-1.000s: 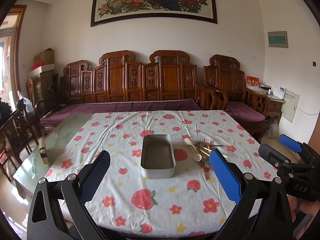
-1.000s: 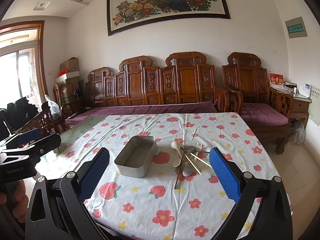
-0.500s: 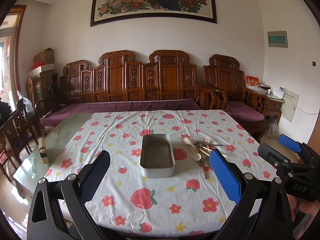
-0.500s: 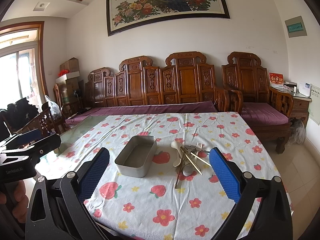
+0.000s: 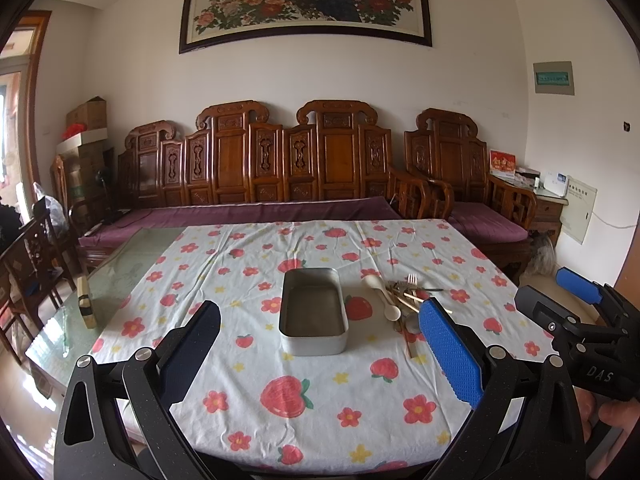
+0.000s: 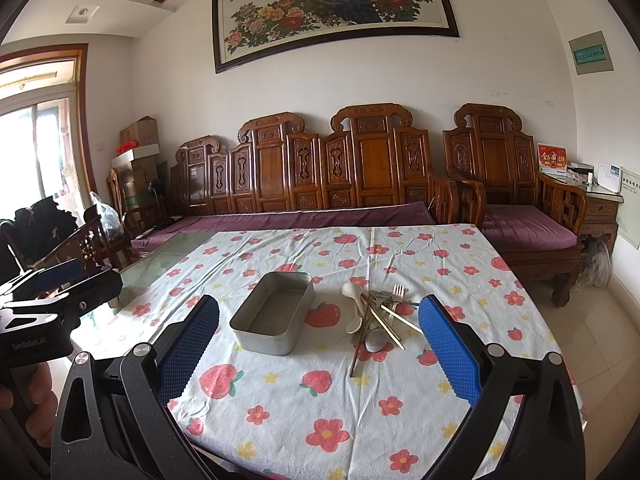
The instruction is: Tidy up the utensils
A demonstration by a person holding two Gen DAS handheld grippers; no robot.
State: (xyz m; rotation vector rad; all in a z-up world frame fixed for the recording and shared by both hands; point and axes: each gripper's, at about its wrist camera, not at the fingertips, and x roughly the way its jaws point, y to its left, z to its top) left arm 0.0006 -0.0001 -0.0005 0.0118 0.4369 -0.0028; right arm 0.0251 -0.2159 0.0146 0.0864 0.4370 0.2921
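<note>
An empty grey metal tin [image 5: 313, 312] [image 6: 273, 318] sits mid-table on the strawberry tablecloth [image 5: 304, 396]. To its right lies a heap of utensils [image 5: 400, 300] [image 6: 378, 318]: cream spoons, a metal fork, chopsticks and a metal spoon. My left gripper [image 5: 320, 348] is open and empty, held near the table's front edge, short of the tin. My right gripper [image 6: 320, 344] is open and empty, also at the front edge, with the tin and the heap ahead between its fingers. Each gripper shows at the side of the other's view.
A glass table top [image 5: 60, 332] lies bare left of the cloth, with a small wooden block [image 5: 85, 307] on it. A carved wooden sofa [image 5: 280, 168] with purple cushions stands behind the table. Dark wooden chairs [image 5: 28, 264] stand at the left.
</note>
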